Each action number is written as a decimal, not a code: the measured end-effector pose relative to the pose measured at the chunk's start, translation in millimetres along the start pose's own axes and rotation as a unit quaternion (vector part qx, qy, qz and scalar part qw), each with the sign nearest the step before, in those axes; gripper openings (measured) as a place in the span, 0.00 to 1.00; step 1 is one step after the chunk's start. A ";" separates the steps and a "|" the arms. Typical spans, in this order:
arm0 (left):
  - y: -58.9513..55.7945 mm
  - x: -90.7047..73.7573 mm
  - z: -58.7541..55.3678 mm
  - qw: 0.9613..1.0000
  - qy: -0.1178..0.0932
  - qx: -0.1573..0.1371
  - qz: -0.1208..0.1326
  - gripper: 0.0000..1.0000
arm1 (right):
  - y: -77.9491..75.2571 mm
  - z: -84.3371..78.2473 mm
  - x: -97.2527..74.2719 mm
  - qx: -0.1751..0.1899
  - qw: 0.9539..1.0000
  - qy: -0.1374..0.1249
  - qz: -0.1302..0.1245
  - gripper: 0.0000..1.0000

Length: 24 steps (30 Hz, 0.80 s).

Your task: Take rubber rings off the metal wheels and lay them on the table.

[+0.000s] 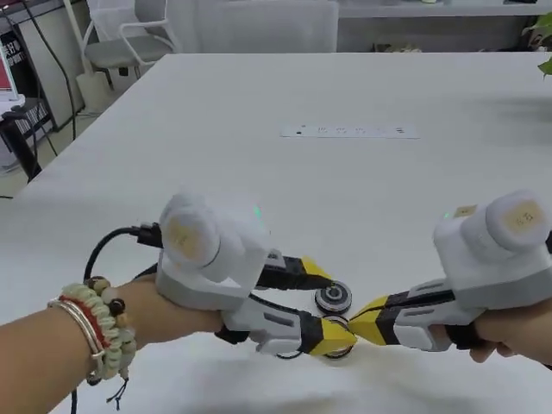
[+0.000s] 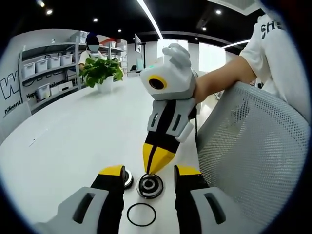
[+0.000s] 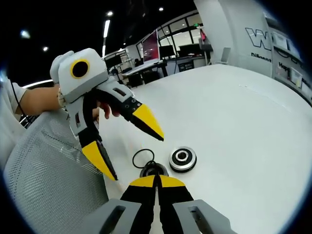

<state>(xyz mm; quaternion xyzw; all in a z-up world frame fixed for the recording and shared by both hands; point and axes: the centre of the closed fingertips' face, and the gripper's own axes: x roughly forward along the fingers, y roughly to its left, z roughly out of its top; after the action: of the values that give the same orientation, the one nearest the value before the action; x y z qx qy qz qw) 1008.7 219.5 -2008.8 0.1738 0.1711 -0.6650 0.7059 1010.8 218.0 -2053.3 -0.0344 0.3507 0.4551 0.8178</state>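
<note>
The right gripper (image 3: pixel 156 181) has its jaws pressed together into one thin yellow point, and this point rests on the rim of the near wheel (image 2: pixel 149 186). I judge it is held this way because a narrow tip can get under the rubber and lift it. Whether it pinches the rubber now is too small to tell.

The left gripper (image 2: pixel 150 171) is released, with its jaws wide apart, one on each side of the near wheel and not touching it. This looks like a position for holding the wheel steady if it slides while the ring is pulled.

The far wheel (image 3: pixel 183 159) lies flat just beside the near one, a little further from the person. One loose ring (image 2: pixel 141 214) lies flat on the table (image 1: pixel 362 190) on the other side of the near wheel, between the left gripper's jaws. So part of the task seems to be done.

The wheels are small round discs of bright metal with a dark centre and rings of groove around it, like a bearing. The far wheel has a dark band around its bright face. The loose ring is a very thin black loop, almost a perfect circle, and it probably bends easily. The table is white, smooth and matte, so a wheel may slip on it. The jaw tips are yellow, hard and tapered.
</note>
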 end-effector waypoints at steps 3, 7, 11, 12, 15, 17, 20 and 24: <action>-1.6 -8.9 5.0 1.000 0.006 0.006 -0.007 0.48 | -0.2 0.8 -0.9 0.004 1.000 -0.003 0.002 0.00; -1.3 -25.4 16.3 1.000 -0.005 0.002 -0.001 0.52 | -1.1 2.6 -2.7 -0.001 1.000 -0.004 -0.003 0.00; -0.8 -42.3 26.1 1.000 -0.015 0.010 0.012 0.56 | -0.3 3.7 -3.3 -0.008 1.000 -0.005 -0.003 0.00; -0.4 -46.1 27.5 1.000 -0.016 0.012 0.015 0.56 | -0.2 4.0 -3.5 -0.010 1.000 -0.005 -0.003 0.00; 0.4 -56.9 31.2 0.999 -0.018 0.015 0.023 0.59 | 0.4 5.2 -4.2 -0.010 1.000 -0.007 -0.001 0.00; 0.7 -66.2 33.8 0.999 -0.020 0.018 0.031 0.62 | 0.5 6.0 -5.0 -0.010 1.000 -0.009 -0.001 0.00; 0.8 -81.1 36.2 0.999 -0.019 0.025 0.045 0.67 | 0.5 8.0 -6.1 -0.008 1.000 -0.013 -0.002 0.00; 1.0 -97.4 35.8 0.998 -0.014 0.030 0.061 0.71 | 0.7 10.1 -7.0 -0.006 1.000 -0.017 -0.002 0.00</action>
<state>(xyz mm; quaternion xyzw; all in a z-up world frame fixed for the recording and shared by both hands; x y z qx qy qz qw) 1004.5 288.3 -1931.2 0.1955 0.1298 -0.6282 0.7418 1013.4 217.2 -2041.3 -0.0324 0.3339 0.4565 0.8241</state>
